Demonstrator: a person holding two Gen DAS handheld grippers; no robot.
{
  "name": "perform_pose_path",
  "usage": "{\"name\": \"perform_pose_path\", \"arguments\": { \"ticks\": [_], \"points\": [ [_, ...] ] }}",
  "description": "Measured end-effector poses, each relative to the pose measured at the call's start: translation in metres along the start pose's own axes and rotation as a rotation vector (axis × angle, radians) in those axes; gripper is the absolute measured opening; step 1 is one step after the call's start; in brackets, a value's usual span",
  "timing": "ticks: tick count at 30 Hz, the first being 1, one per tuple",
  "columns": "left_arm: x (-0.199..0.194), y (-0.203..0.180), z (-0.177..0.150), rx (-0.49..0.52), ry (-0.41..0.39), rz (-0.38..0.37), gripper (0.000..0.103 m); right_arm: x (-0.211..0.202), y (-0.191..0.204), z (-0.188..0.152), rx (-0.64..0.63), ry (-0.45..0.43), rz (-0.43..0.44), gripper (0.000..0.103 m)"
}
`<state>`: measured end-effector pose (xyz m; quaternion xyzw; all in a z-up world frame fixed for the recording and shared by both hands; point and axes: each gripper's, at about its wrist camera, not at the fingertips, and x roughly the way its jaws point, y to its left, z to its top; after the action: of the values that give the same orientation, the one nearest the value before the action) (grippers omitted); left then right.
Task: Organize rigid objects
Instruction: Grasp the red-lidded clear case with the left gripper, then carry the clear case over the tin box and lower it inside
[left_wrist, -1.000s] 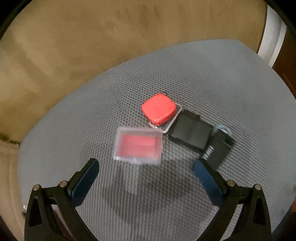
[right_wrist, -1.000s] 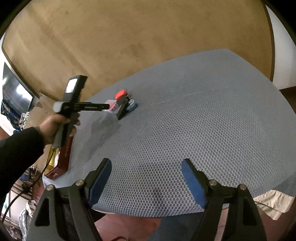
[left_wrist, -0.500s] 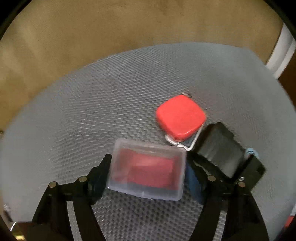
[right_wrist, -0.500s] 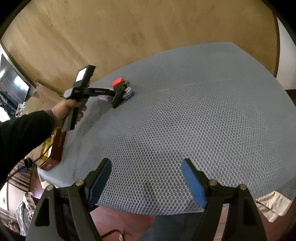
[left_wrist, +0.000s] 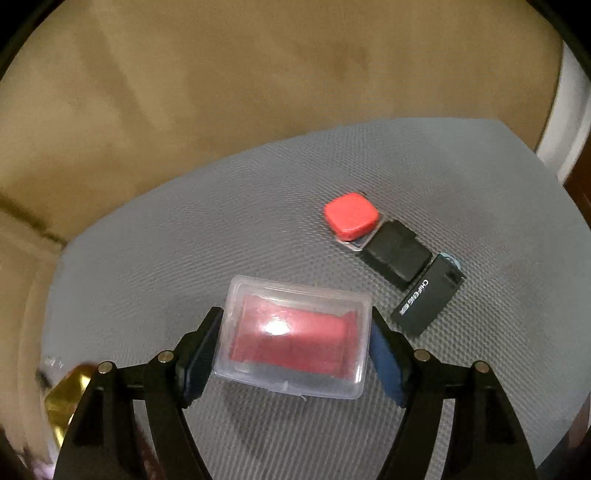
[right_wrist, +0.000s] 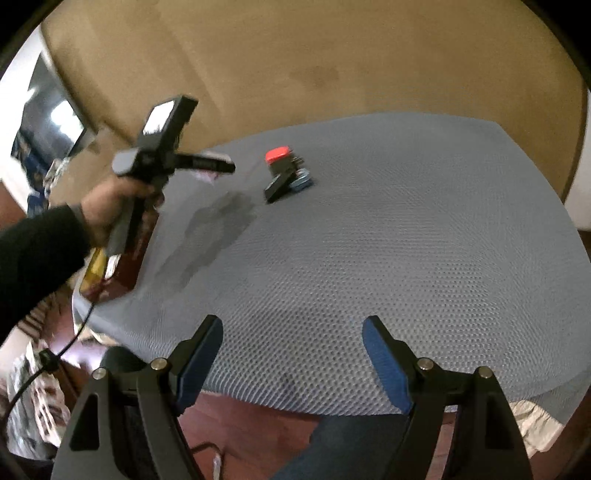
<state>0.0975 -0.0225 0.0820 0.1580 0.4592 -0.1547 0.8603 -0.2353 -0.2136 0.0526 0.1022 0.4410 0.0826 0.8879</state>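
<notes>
left wrist view: a clear plastic box (left_wrist: 295, 332) is pinched by the left gripper (left_wrist: 293, 354), lifted near the red case (left_wrist: 351, 216). right gripper (right_wrist: 291, 354) is spread, empty. smooth walls could be squeezed loose, so slipping is risked.

Black-framed claw (left_wrist: 293, 363) – blue pads, brass screws – dark sleeve (right_wrist: 35, 254).
</notes>
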Motion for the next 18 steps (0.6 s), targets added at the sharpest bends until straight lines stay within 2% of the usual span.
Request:
{"name": "perform_pose_path", "arguments": {
  "ticks": [4, 5, 9, 14, 18],
  "points": [
    [-0.045, 0.023, -0.014, -0.06, -0.042, 0.024, 0.071, -0.007, 0.016, -0.001, -0.046, -0.016, 0.005, 0.08],
    [-0.043, 0.026, -0.007, -0.068, -0.048, 0.028, 0.071, -0.007, 0.017, -0.001, -0.052, -0.017, 0.009, 0.08],
    [-0.088, 0.057, -0.012, -0.115, -0.089, 0.071, 0.071, -0.009, 0.024, -0.002, -0.073, -0.017, 0.018, 0.08],
    [-0.128, 0.126, -0.025, -0.228, -0.105, 0.192, 0.071, -0.017, 0.029, -0.001, -0.083, -0.041, 0.034, 0.08],
    [-0.129, 0.179, -0.043, -0.348, -0.078, 0.289, 0.071, -0.023, 0.031, 0.001, -0.076, -0.067, 0.033, 0.08]
  ]
}}
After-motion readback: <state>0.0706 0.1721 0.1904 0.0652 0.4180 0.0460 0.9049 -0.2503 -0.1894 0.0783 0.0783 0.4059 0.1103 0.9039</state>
